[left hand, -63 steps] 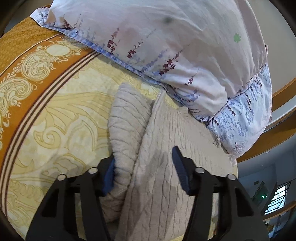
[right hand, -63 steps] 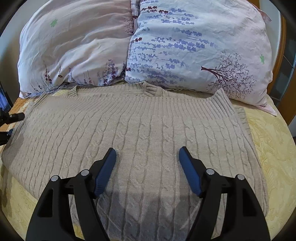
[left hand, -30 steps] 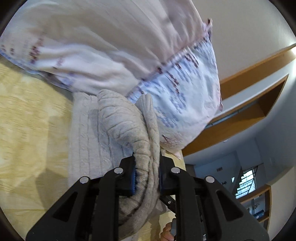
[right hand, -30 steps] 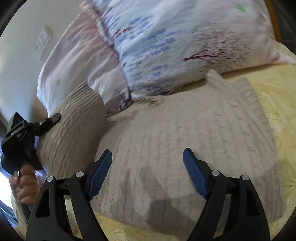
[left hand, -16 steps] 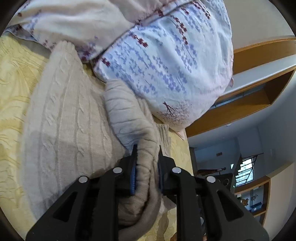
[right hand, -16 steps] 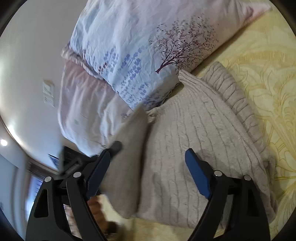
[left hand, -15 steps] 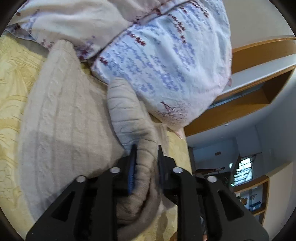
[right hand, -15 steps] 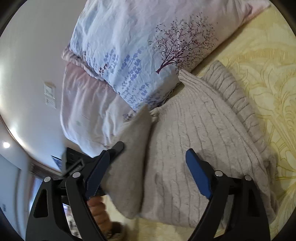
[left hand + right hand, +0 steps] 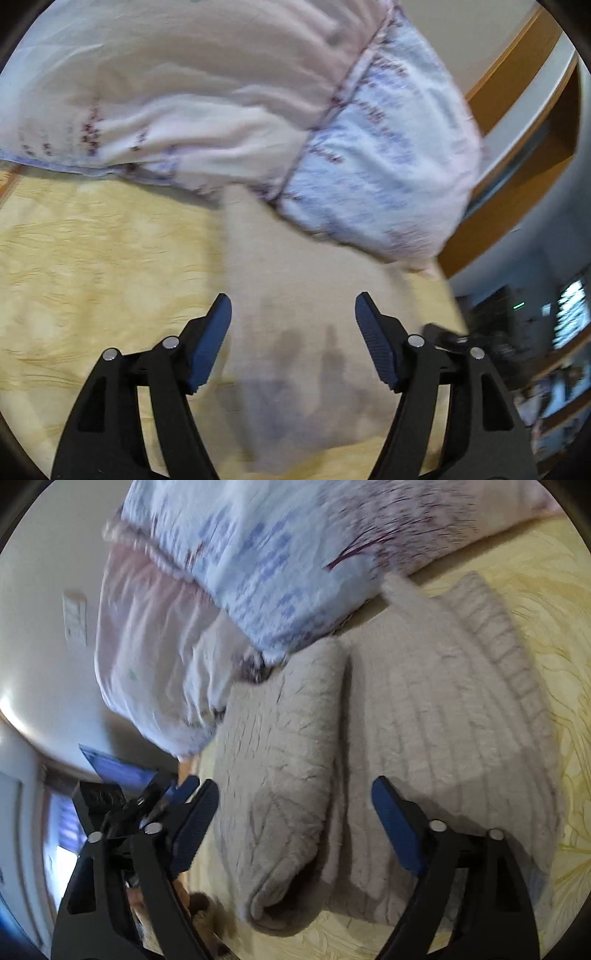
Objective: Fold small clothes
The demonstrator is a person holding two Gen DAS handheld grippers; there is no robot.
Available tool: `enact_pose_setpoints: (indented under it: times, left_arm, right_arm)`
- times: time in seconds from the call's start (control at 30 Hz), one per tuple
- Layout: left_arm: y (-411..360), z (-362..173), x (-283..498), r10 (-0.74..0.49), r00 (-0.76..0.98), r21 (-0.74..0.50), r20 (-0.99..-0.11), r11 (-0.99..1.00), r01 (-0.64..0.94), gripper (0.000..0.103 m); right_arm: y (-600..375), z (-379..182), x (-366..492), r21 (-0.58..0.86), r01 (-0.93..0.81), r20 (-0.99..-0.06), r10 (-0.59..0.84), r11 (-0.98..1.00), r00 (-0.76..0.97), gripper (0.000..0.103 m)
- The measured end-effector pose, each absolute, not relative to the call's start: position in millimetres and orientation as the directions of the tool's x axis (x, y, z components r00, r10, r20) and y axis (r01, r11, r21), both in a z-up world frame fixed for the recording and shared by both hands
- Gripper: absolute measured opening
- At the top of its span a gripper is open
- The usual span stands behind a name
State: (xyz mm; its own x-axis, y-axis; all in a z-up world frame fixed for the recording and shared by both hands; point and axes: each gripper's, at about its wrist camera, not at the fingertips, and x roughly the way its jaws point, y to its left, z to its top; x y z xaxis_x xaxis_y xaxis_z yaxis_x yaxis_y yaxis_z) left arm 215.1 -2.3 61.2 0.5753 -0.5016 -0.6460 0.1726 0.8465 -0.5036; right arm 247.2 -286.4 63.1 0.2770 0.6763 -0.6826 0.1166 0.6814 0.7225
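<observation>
Left gripper (image 9: 293,332) has let go of the sweater (image 9: 295,295) fold — jaws opening, empty. Right gripper (image 9: 295,812) is wide but closing over the sweater, untouched. Left view blurred — knit unreadable.

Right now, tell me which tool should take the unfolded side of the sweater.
Right, probably. The right tool hangs directly over the sweater, beside its flat ribbed edge, nothing between its closing pads. The left tool, pads opening, empty, sits over the side already folded in.

No readable text, label or number anywhere.
</observation>
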Motion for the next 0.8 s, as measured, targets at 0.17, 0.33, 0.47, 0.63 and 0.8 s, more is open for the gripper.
enact_pose_setpoints:
  times: [0.17,0.33,0.47,0.63,0.8]
  left_arm:
    - [2,41,221,-0.497,0.517,-0.502,-0.697,0.853,0.143,0.069]
    - [9,23,223,-0.566,0.453,-0.575,-0.689,0.807,0.134,0.069]
    - [7,19,223,-0.584,0.440,-0.594,-0.682,0.794,0.131,0.070]
    - [9,18,224,-0.599,0.429,-0.612,-0.676,0.781,0.126,0.071]
    - [9,21,219,-0.626,0.420,-0.634,-0.657,0.760,0.141,0.071]
  right_arm:
    - [-272,56,259,0.701,0.120,-0.708,0.667,0.703,0.233,0.070]
    - [-275,40,284,0.740,0.166,-0.669,0.685,0.652,0.289,0.062]
    - [-281,35,294,0.728,0.187,-0.678,0.655,0.659,0.333,0.033]
    - [-260,68,279,0.562,0.002,-0.740,0.501,0.827,0.449,0.016]
    - [-231,125,247,0.282,-0.197,-0.718,0.343,0.939,0.606,0.015]
